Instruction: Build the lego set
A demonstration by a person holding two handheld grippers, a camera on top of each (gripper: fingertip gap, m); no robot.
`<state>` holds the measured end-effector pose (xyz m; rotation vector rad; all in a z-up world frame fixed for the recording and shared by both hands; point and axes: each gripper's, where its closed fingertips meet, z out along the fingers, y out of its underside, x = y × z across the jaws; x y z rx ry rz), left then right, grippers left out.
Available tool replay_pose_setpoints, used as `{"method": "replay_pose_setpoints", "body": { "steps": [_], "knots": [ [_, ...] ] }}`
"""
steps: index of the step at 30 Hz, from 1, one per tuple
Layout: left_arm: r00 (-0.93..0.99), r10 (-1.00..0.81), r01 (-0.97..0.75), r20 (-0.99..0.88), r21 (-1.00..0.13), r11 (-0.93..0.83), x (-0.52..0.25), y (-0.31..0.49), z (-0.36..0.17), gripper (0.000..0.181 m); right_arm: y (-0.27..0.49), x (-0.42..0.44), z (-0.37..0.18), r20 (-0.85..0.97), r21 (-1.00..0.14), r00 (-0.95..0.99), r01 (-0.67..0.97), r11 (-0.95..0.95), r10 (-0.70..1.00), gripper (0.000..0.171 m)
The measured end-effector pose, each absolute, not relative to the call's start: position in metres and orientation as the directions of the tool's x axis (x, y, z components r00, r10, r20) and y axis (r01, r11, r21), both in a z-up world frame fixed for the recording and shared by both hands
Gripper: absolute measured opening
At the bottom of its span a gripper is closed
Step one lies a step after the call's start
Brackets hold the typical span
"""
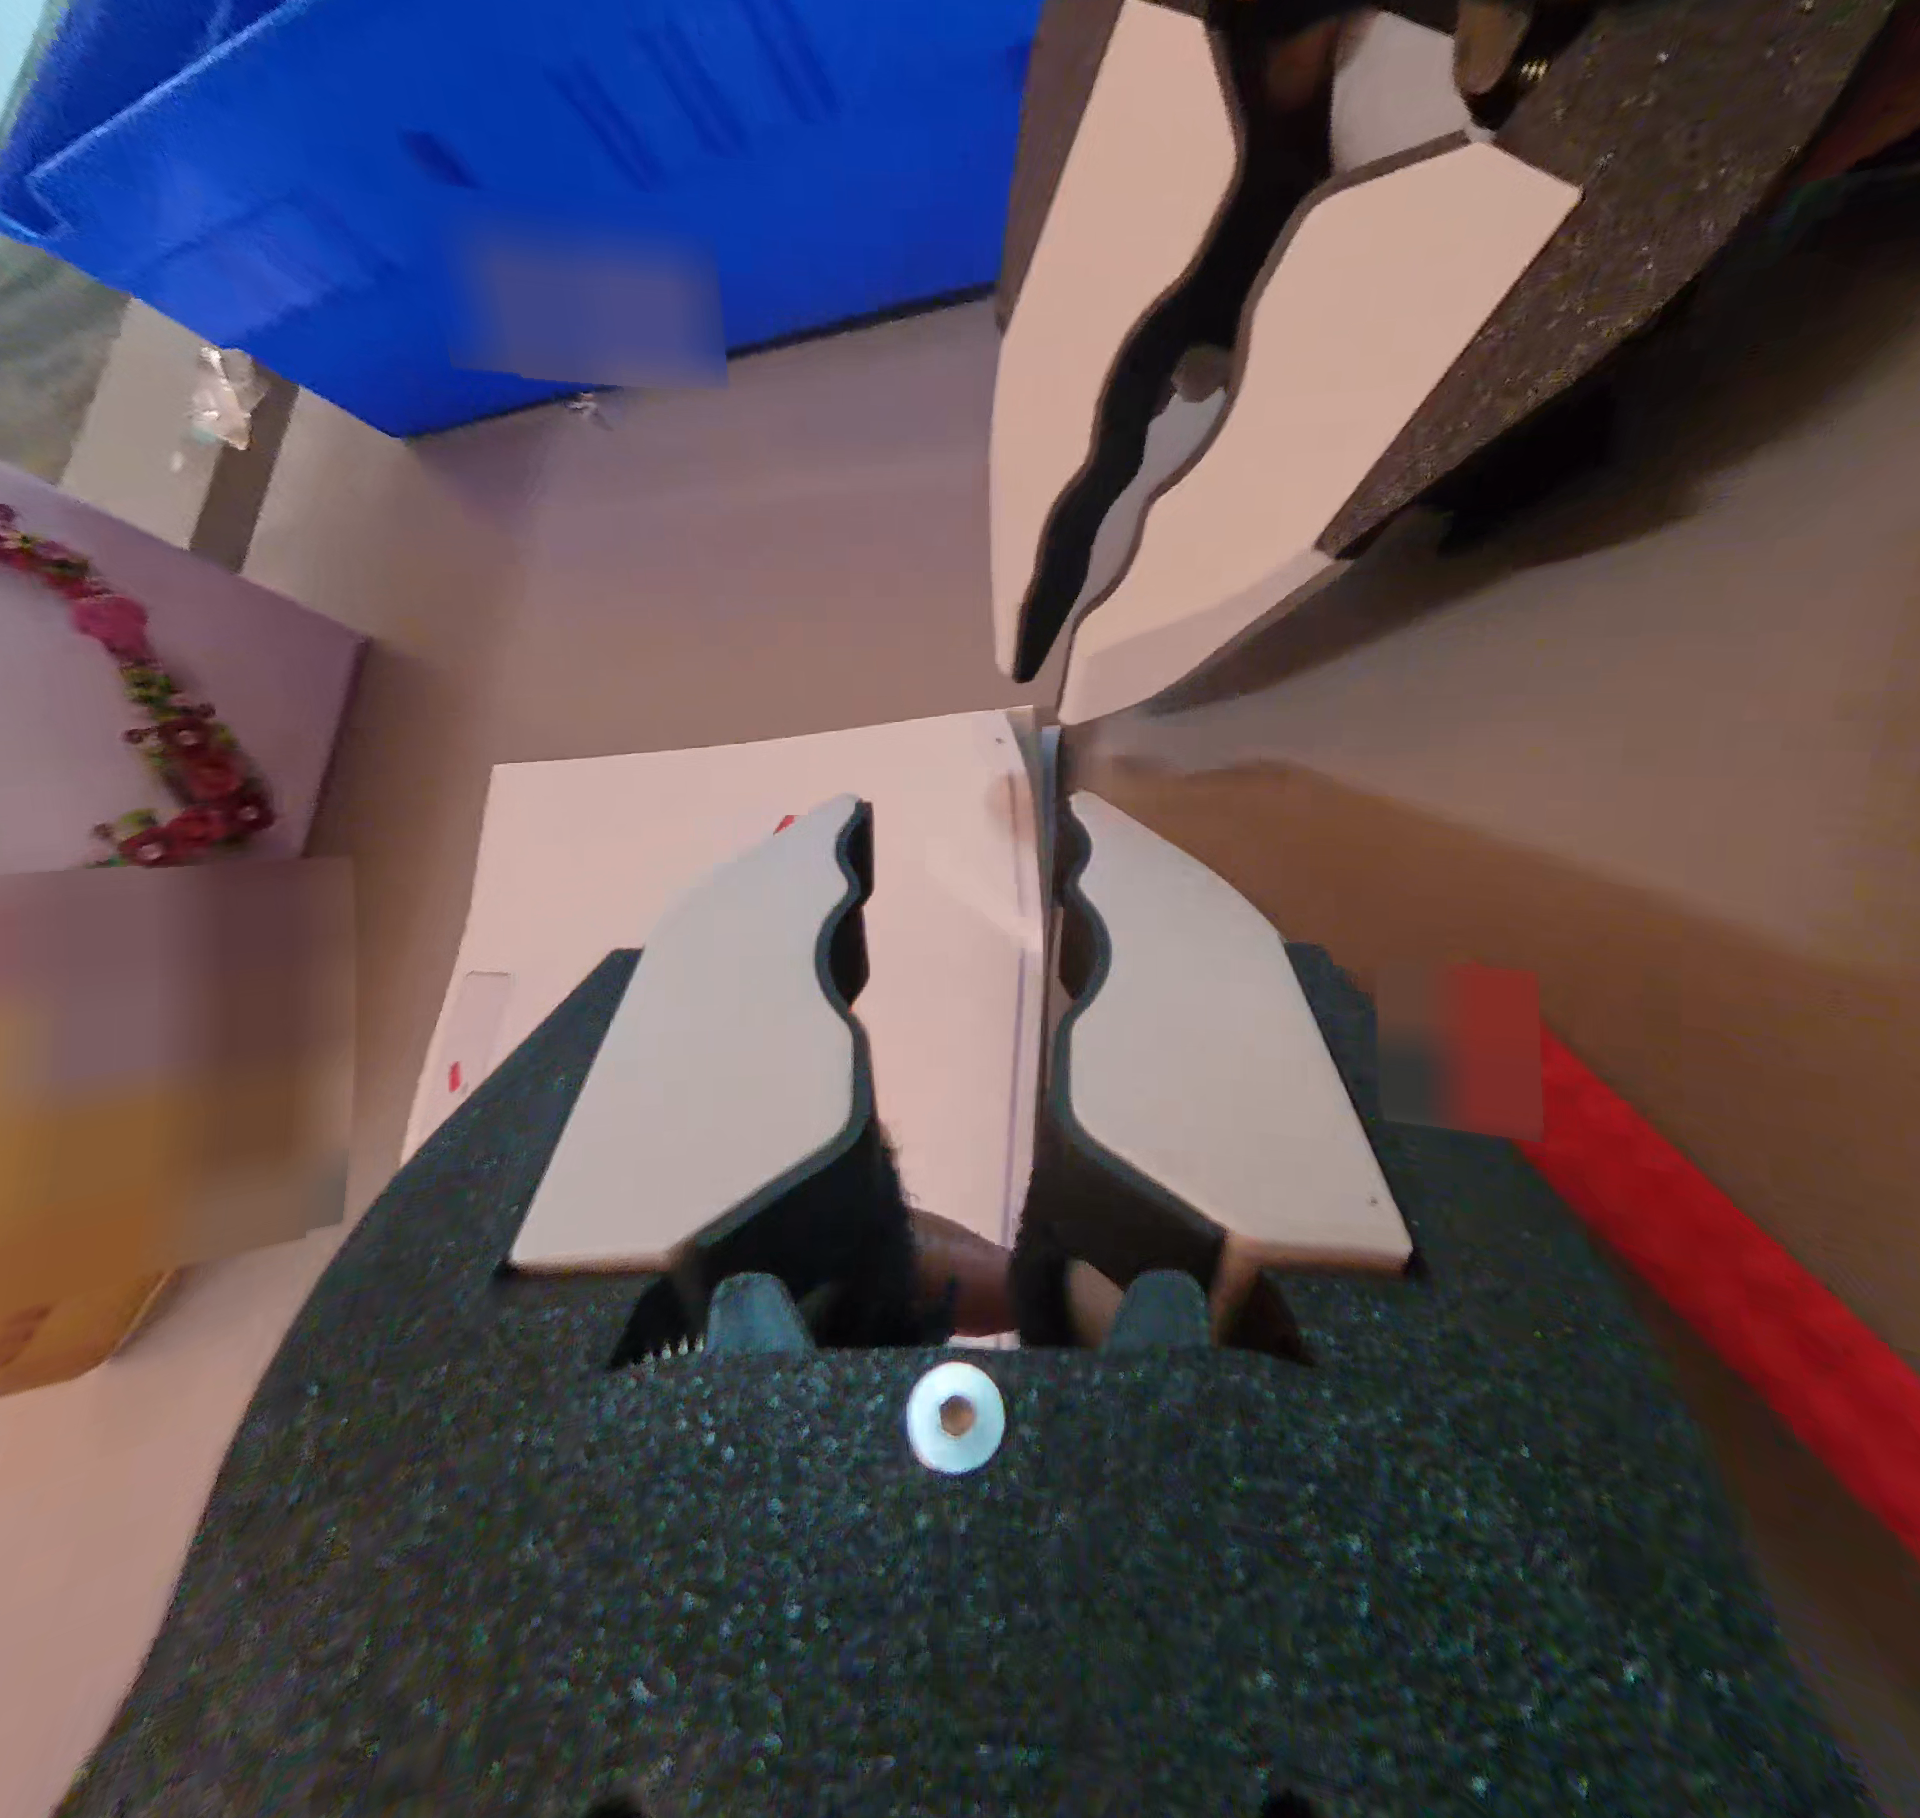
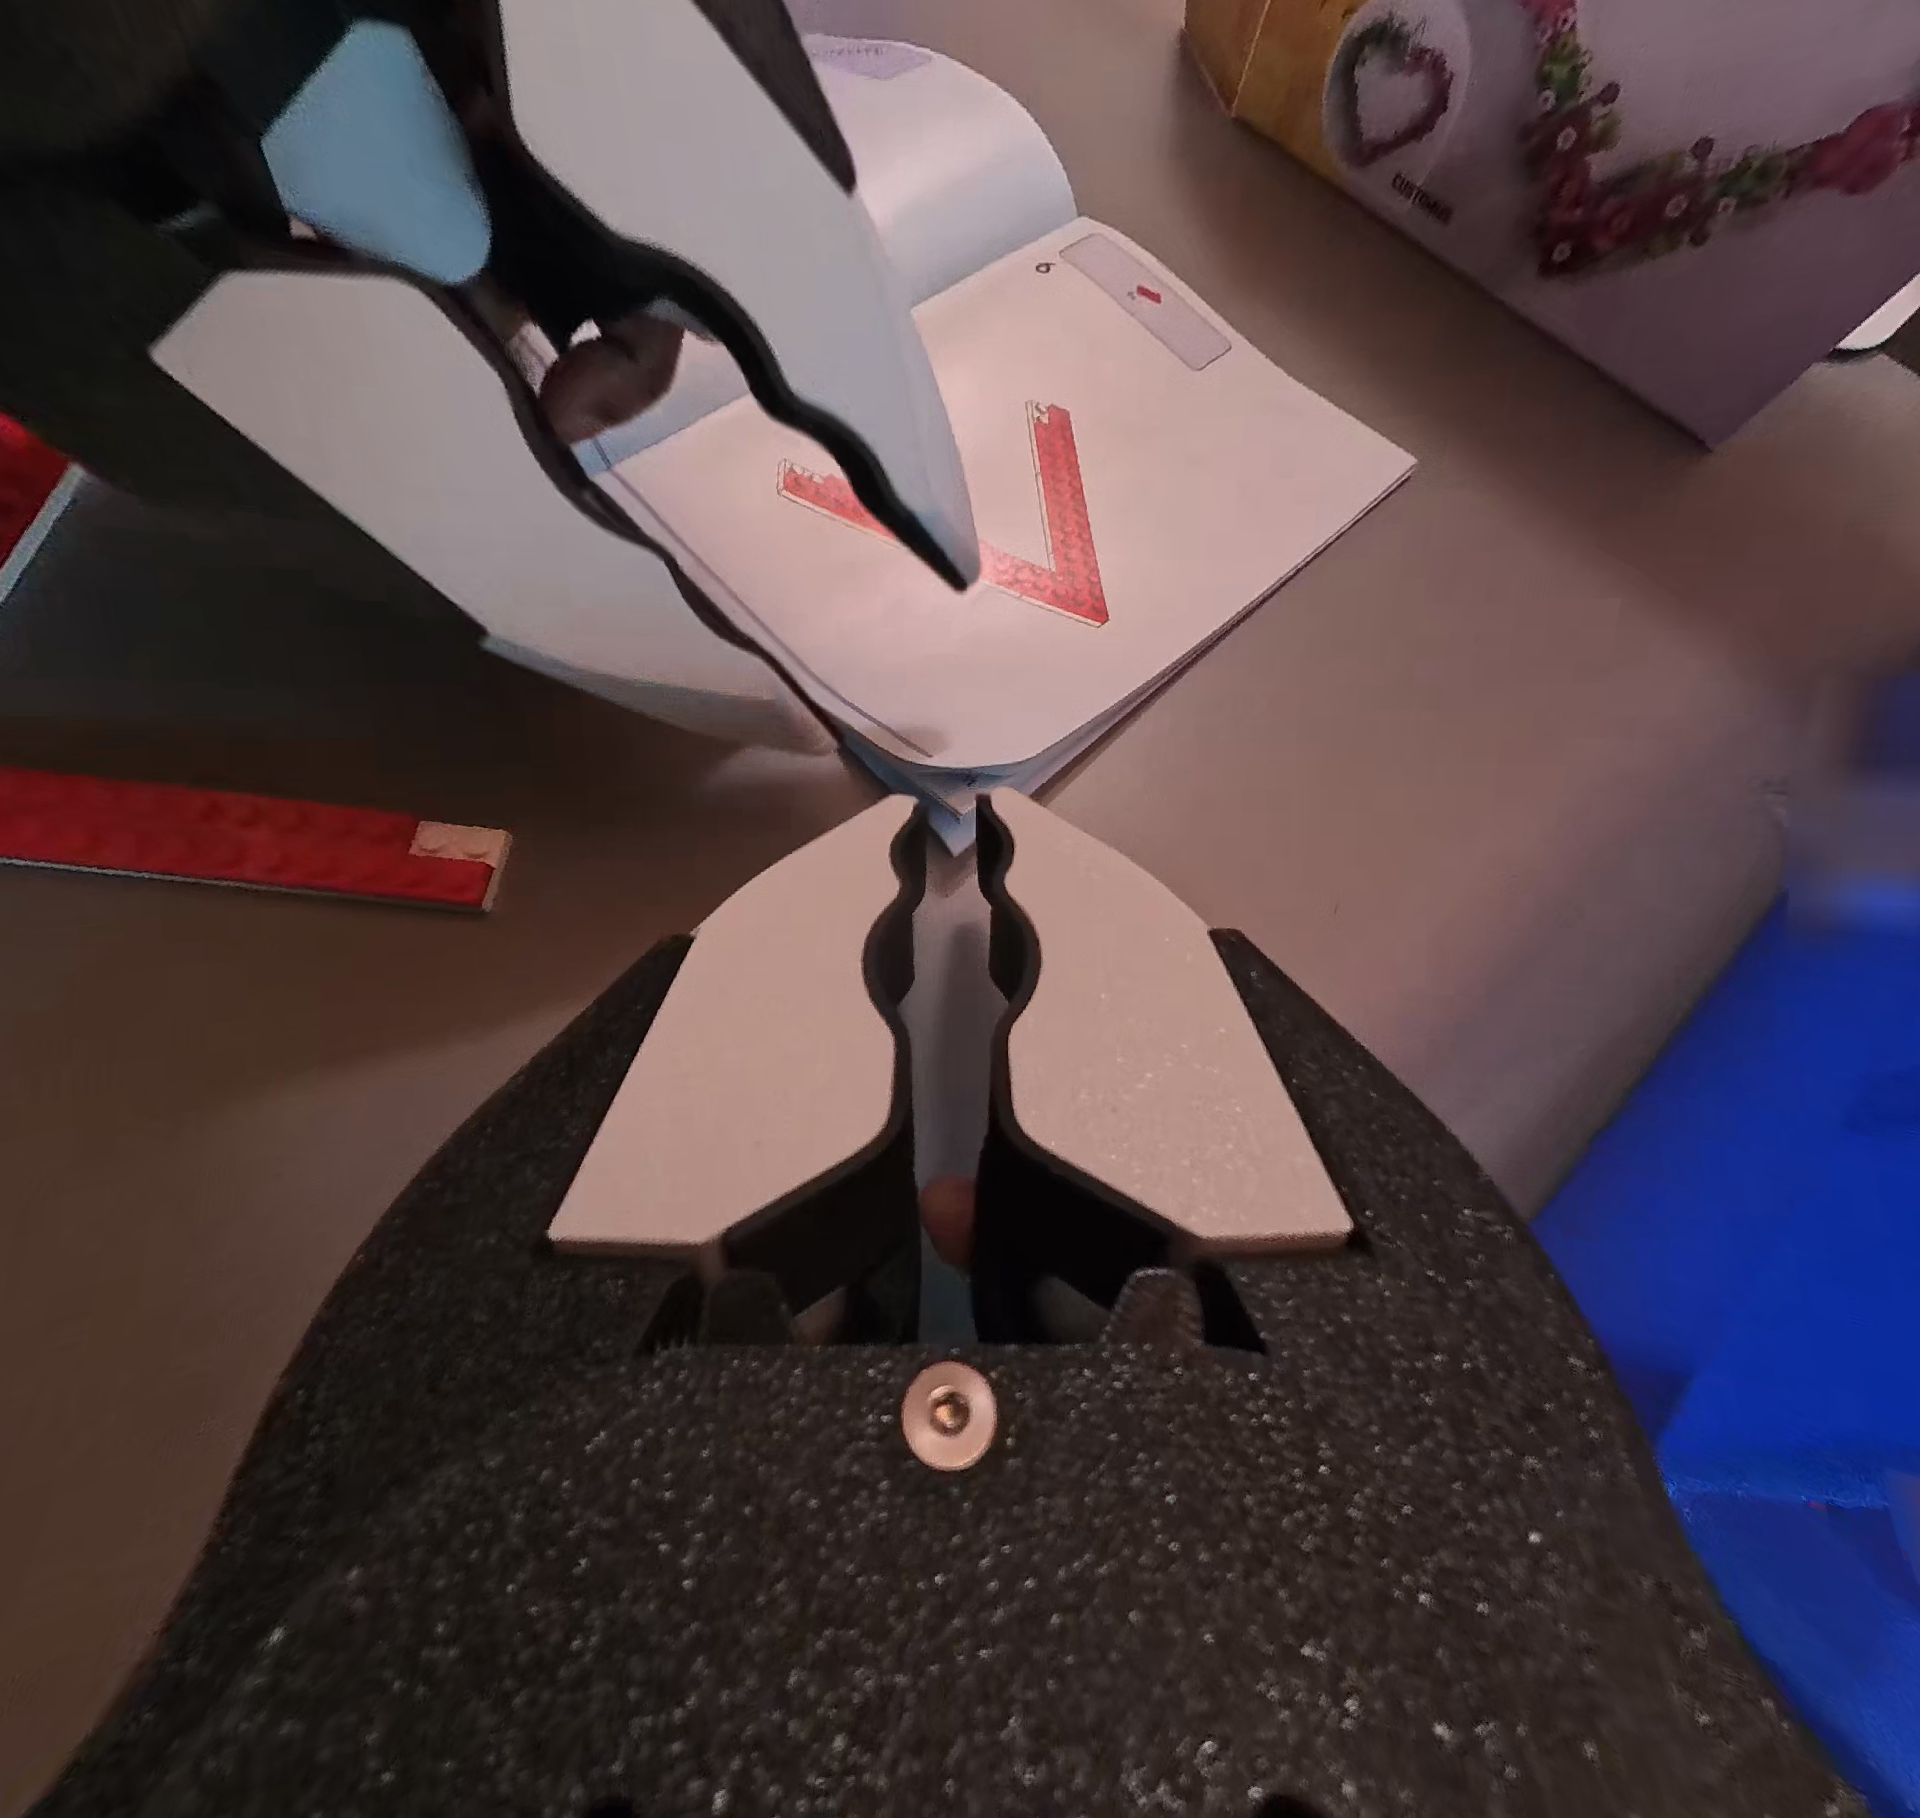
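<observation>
While a box (image 2: 1621, 210) and red plate (image 2: 239, 838) flank the booklet (image 2: 1091, 563), its corner is pinched by the right gripper (image 2: 948, 812); a page is parted by the left gripper (image 1: 961, 833), half-open.

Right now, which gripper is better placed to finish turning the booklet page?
Right. The right gripper pinches the lifted page at its corner. The left gripper is open above the booklet, holding nothing.

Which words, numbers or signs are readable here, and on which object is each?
On the instruction booklet: small printed mark on the open page; I do not copy it.
On the box: short word under its heart picture; not copied.
On the blue bin: label blurred over.
</observation>
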<state>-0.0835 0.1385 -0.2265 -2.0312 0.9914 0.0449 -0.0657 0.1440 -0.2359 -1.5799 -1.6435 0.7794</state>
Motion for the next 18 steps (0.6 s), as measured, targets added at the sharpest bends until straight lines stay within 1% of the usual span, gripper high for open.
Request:
{"method": "replay_pose_setpoints", "body": {
  "steps": [3, 10, 18],
  "knots": [
    [0.667, -0.632, -0.688, -0.394, -0.652, -0.319, -0.085, 0.142, -0.233, 0.031, 0.142, -0.069, -0.238, 0.089, -0.815, -0.006, 0.574, 0.076, 0.996, 0.009],
    [0.668, -0.619, -0.695, -0.413, -0.645, -0.319, -0.089, 0.146, -0.236, 0.027, 0.139, -0.073, -0.234, 0.083, -0.832, -0.022, 0.548, 0.082, 0.996, 0.01],
    [0.69, -0.607, -0.667, -0.394, -0.672, -0.322, -0.088, 0.147, -0.234, 0.025, 0.135, -0.077, -0.233, 0.038, -0.841, -0.041, 0.538, 0.054, 0.998, 0.016]
  ]
}}
